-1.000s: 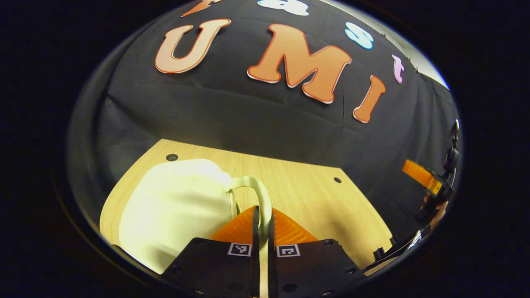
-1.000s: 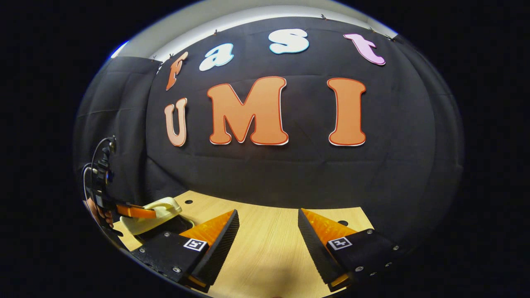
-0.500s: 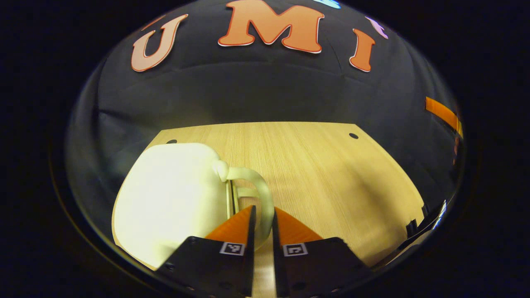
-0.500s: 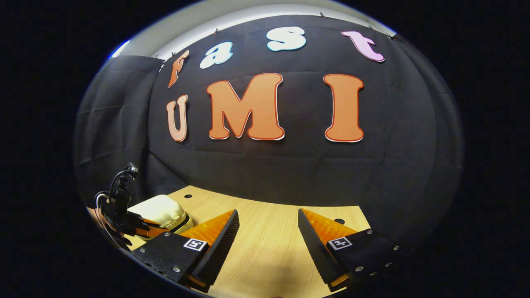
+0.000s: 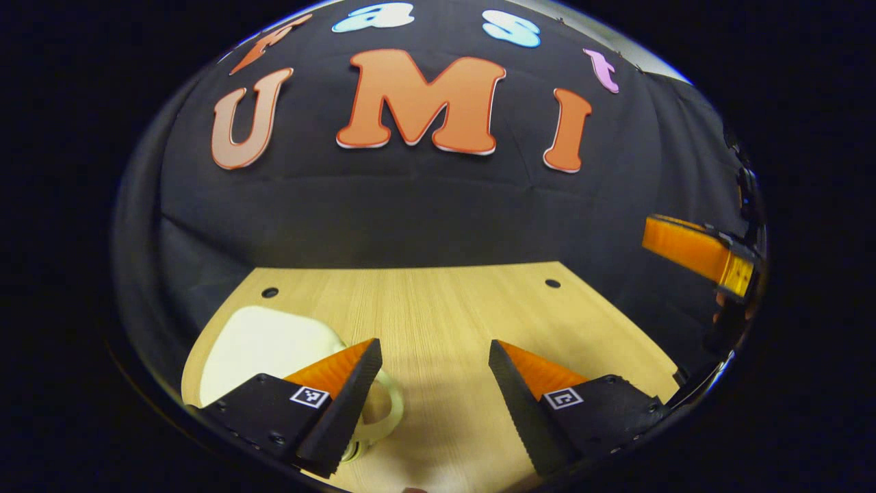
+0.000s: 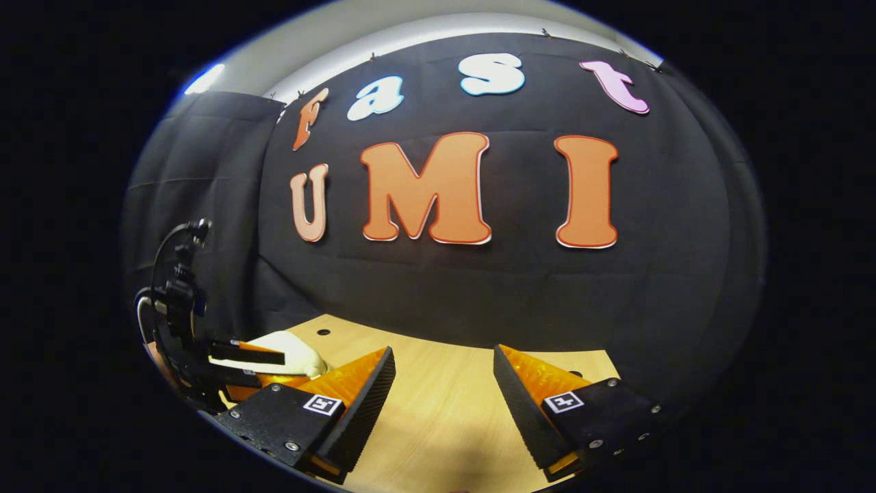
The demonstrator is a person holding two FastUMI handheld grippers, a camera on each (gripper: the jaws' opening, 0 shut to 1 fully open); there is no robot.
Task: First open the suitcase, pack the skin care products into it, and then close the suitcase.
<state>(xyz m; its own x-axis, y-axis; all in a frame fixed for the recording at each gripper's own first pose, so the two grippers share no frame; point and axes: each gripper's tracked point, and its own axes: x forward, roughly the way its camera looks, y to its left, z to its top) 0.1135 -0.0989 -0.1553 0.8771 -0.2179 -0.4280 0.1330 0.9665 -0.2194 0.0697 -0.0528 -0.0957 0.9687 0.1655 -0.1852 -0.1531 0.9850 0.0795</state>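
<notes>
Your left gripper (image 5: 431,356) has its jaws wide and holds nothing; the suitcase (image 5: 263,342) lies closed at 9 o'clock. Your right gripper (image 6: 443,363), jaws also wide, is empty, so draw both back gently from the handle (image 5: 383,411).

I'm seeing both fisheye views bending hard at the edges, w/ the wooden table (image 5: 445,308) curving and the booth wall staying dim. Overhead light is blowing out the cream suitcase (image 5: 263,346) in the left gripper view, losing surface detail. Soft shadows are falling under the fingers (image 6: 363,397); focus is looking sharp centrally, softer near rims.
</notes>
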